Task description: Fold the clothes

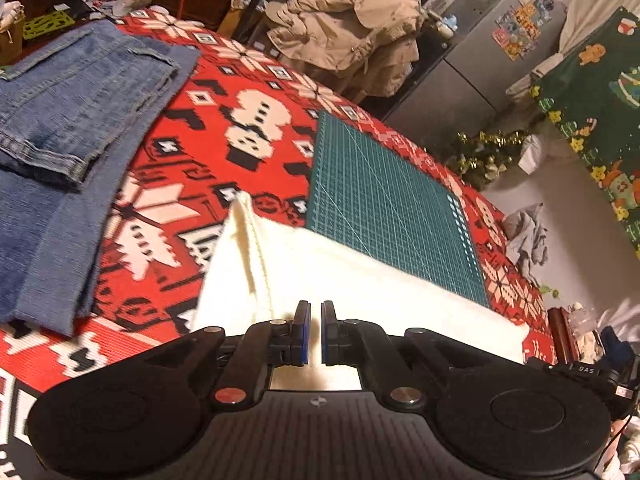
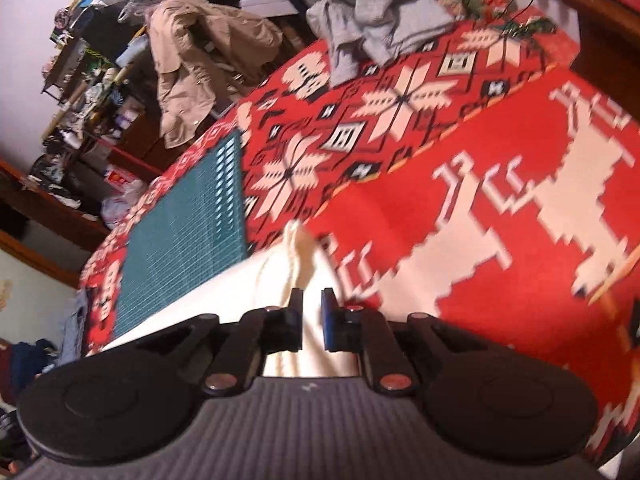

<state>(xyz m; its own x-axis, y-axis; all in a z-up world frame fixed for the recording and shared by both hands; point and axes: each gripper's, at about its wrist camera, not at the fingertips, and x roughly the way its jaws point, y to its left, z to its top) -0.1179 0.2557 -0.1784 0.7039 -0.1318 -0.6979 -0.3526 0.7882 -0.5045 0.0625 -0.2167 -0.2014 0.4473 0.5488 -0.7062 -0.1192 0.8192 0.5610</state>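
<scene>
Cream garment (image 1: 360, 280) lies across the near part of the tabletop (image 1: 248, 80), partly over a green cutting mat (image 1: 380, 196) and partly on the red patterned cloth; both tools grip it at separate edges, each with a raised peak of fabric running up into the jaws. Left tool (image 1: 315, 330) stands nearly shut, a thin fold of the cream fabric pinched between its blue pads; right tool (image 2: 311, 320) stands closed on a thicker bunch of the same garment, the jaws a little further apart. Judged step: a fold in progress, the held edge lifted and being carried over the body of the garment; motion blur in both views supports that reading. Folded jeans (image 1: 68, 128) rest to the far left, apparently finished; a grey garment (image 2: 372, 24) lies crumpled at the far corner, apparently still to do. Both tools point down at a slant toward the tabletop, side by side. Next move calls for keeping the 2 grips level and evenly spaced, laying the edge flat on the cloth below, then releasing; uneven travel risks a skewed fold.
</scene>
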